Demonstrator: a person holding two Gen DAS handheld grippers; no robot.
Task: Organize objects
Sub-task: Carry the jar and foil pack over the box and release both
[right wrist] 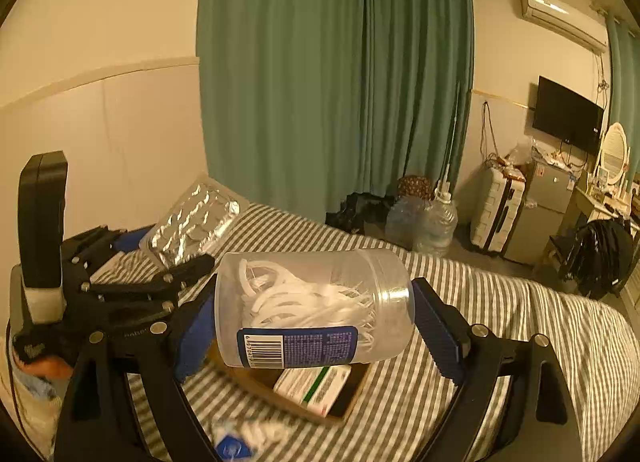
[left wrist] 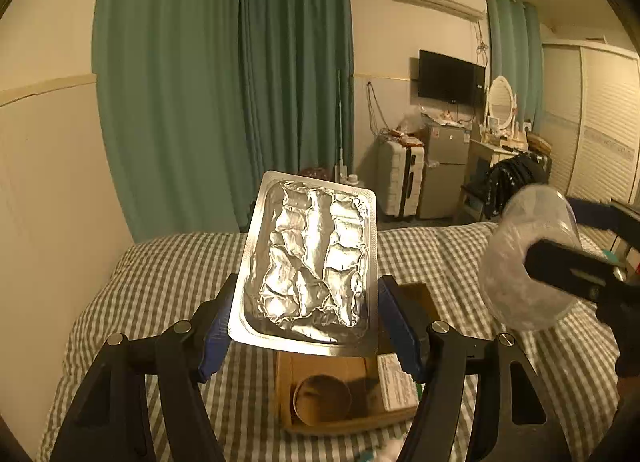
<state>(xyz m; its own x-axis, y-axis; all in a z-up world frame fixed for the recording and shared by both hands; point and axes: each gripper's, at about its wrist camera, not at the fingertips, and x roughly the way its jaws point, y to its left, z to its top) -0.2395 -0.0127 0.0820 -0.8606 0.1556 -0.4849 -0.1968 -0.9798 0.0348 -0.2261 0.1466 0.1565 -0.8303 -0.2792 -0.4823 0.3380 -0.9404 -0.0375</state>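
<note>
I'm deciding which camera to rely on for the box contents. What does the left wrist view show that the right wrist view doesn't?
Only the left wrist view shows the brown round cup lying in the cardboard box, under the held foil blister pack.

Only the right wrist view shows the white floss picks and the blue barcode label on the clear jar, and the water jugs on the floor.

Both show the blister pack, the jar, the box with the white carton, the checked bedding and green curtains.
</note>
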